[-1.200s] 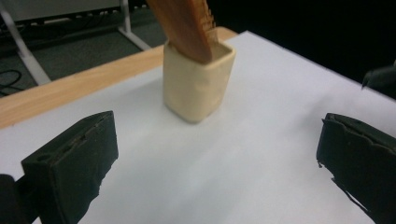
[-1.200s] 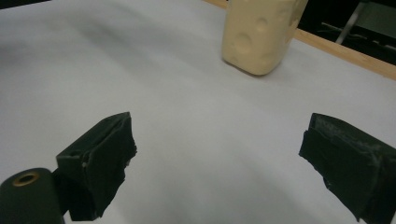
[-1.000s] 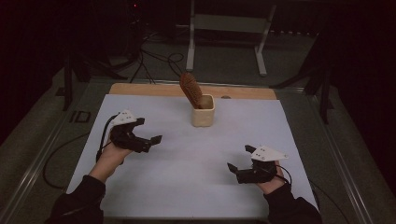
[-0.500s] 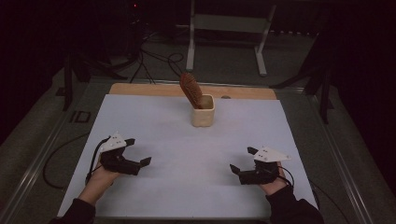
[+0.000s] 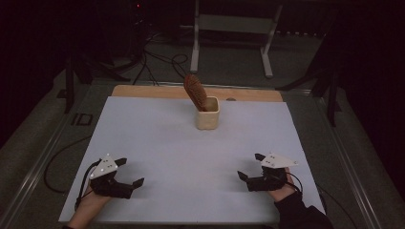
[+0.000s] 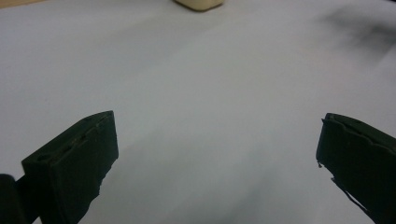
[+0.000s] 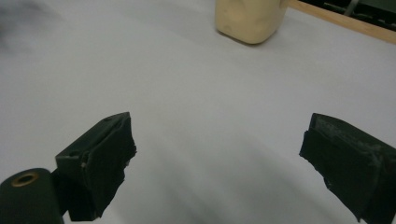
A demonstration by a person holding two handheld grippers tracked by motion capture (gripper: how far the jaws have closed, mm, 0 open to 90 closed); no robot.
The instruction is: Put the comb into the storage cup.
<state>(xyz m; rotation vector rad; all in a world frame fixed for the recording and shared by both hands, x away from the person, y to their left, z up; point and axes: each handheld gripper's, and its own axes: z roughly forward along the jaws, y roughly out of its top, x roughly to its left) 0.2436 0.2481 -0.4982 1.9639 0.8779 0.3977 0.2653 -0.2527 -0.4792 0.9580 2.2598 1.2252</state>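
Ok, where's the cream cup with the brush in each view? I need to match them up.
High view: cream cup upper centre on the white mat, brown brush leaning out of it.
Left gripper view: its base at the top edge, centre.
Right gripper view: its body at the top, right of centre.
Shared landmark: the white mat.

The high view is dim: the white worktop is the one lit patch, and the floor and room around it sink into near black. Both gripper views are brighter but soft; the cup is blurred, and a smudgy dark shadow lies in one corner.
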